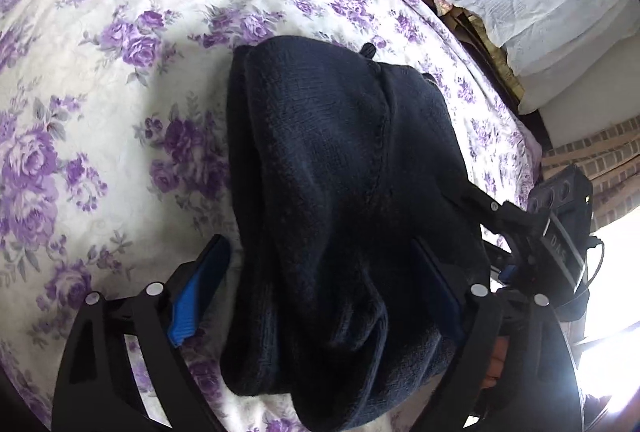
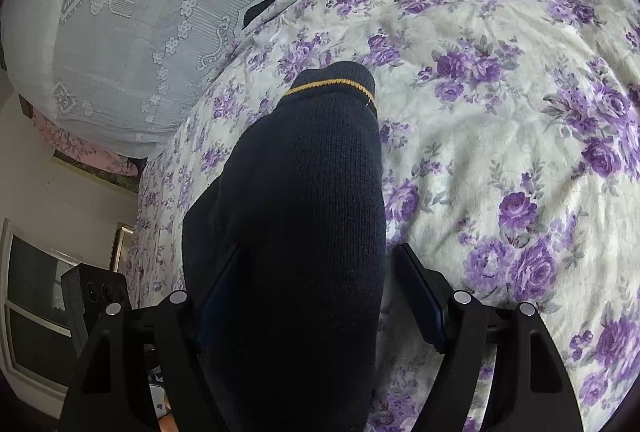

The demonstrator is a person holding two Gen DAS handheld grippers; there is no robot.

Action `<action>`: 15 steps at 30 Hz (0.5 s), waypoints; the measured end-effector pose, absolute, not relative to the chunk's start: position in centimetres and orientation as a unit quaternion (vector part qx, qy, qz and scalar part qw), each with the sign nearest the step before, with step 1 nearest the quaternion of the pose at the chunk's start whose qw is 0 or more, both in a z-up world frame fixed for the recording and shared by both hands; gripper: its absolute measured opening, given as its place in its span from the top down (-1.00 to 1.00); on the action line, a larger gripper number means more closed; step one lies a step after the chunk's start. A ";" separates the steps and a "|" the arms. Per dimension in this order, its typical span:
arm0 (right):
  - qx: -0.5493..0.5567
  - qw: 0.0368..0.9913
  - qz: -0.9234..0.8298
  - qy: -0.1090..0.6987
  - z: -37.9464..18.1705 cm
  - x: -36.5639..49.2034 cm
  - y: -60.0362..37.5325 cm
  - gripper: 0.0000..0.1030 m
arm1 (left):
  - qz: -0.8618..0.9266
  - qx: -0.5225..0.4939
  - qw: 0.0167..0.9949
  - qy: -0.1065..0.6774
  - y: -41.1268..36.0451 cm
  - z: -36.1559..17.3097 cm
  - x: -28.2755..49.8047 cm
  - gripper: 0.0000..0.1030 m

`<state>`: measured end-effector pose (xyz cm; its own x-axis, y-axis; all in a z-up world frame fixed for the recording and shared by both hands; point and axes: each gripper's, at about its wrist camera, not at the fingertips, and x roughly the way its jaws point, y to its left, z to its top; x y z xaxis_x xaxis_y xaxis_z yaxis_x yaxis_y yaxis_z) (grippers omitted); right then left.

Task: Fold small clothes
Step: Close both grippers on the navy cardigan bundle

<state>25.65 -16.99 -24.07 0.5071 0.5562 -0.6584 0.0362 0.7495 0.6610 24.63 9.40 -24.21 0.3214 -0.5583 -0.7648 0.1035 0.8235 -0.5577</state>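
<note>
Between my left fingers [image 1: 436,284] the dark knit garment [image 1: 340,192] bunches so thickly that it covers most of the right-hand pad, and I cannot tell whether either pad actually presses the cloth. Its lower end runs off the bottom edge beneath my fingers, so its full shape stays unknown. Right of those fingers my other gripper's body [image 1: 560,232] is half lost in window glare. Between my right fingers [image 2: 224,292] the same knit hides the left-hand pad almost wholly and the bed [image 2: 500,152] behind it; contact there is unreadable too. Ahead of those fingers, something dark [image 2: 264,6] tucked under the bedspread's edge is too small to identify.
</note>
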 end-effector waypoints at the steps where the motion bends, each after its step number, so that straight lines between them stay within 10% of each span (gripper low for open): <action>1: 0.314 0.809 0.161 0.469 -24.1 25.7 -17.0 -0.50 | -0.210 -0.204 0.787 0.543 9.2 -24.2 24.9 -0.68; 15: 0.314 0.810 0.171 0.465 -24.3 25.4 -17.3 -0.48 | -0.213 -0.191 0.788 0.545 8.3 -24.3 24.6 -0.79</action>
